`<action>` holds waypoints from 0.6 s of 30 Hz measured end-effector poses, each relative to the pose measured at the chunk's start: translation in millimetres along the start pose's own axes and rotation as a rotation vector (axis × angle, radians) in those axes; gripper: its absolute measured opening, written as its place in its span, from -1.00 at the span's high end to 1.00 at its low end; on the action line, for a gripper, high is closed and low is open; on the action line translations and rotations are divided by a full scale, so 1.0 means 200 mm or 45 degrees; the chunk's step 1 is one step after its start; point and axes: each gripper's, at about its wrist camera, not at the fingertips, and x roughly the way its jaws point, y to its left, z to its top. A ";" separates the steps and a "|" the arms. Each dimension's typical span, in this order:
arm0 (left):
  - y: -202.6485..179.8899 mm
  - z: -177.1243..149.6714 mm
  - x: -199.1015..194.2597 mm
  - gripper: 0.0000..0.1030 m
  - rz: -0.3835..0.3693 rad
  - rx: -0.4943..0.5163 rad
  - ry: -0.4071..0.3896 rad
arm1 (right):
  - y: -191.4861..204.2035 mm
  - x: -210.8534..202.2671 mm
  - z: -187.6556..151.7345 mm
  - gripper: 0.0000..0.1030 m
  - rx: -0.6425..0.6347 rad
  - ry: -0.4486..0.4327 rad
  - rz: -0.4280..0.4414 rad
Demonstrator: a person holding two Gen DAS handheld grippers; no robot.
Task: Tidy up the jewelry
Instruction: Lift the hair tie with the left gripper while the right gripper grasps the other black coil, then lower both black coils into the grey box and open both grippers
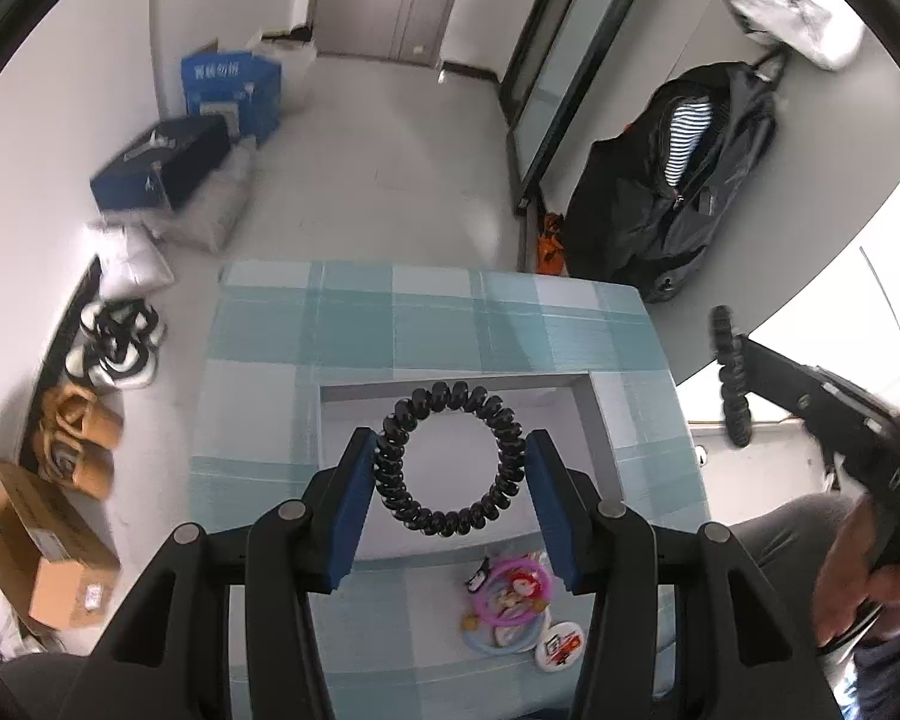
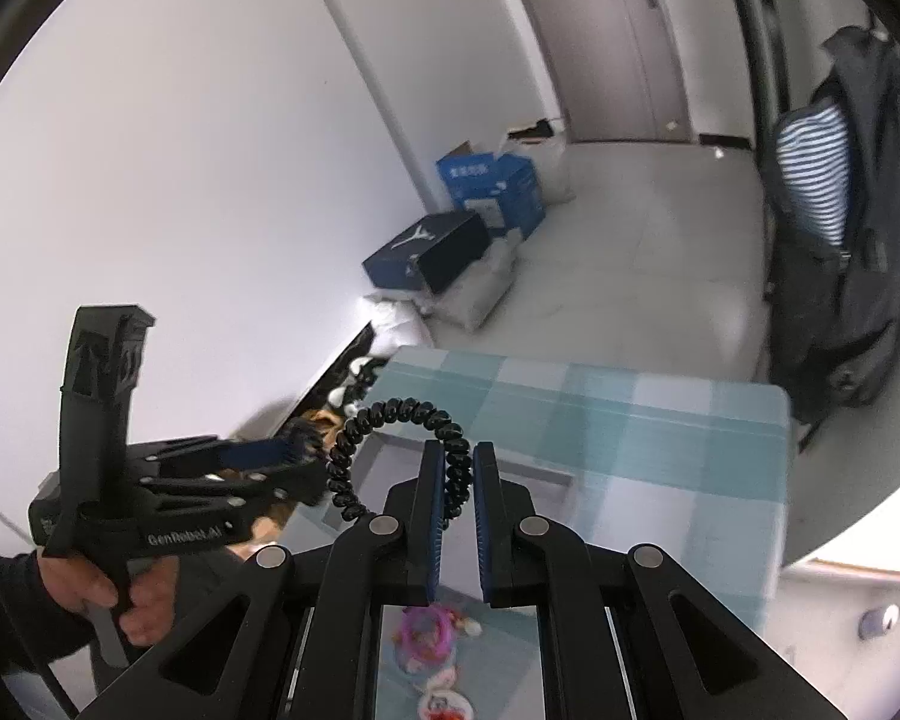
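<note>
Blue boxes (image 1: pixel 234 90), sneakers (image 1: pixel 117 345) and a black backpack (image 1: pixel 678 192) line the floor.

Two black spiral hair ties, both off the table. One (image 1: pixel 447 459) hangs as an open ring above the shallow white tray (image 1: pixel 600 420). The other (image 2: pixel 402 456) arcs upward. Coloured bangles (image 1: pixel 510 594) lie heaped near the table's front edge.

Left gripper (image 1: pixel 450 468) jaws parted, right gripper (image 2: pixel 455 480) seemingly clamped, both raised
</note>
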 end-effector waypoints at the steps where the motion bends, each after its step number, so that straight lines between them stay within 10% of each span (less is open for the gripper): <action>1: 0.01 0.00 0.02 0.13 0.015 -0.008 -0.001 | 0.00 0.04 0.01 0.84 0.007 0.016 0.011; 18: 0.04 0.01 0.28 0.13 -0.037 -0.077 0.147 | -0.15 0.45 -0.11 0.83 0.107 0.202 0.000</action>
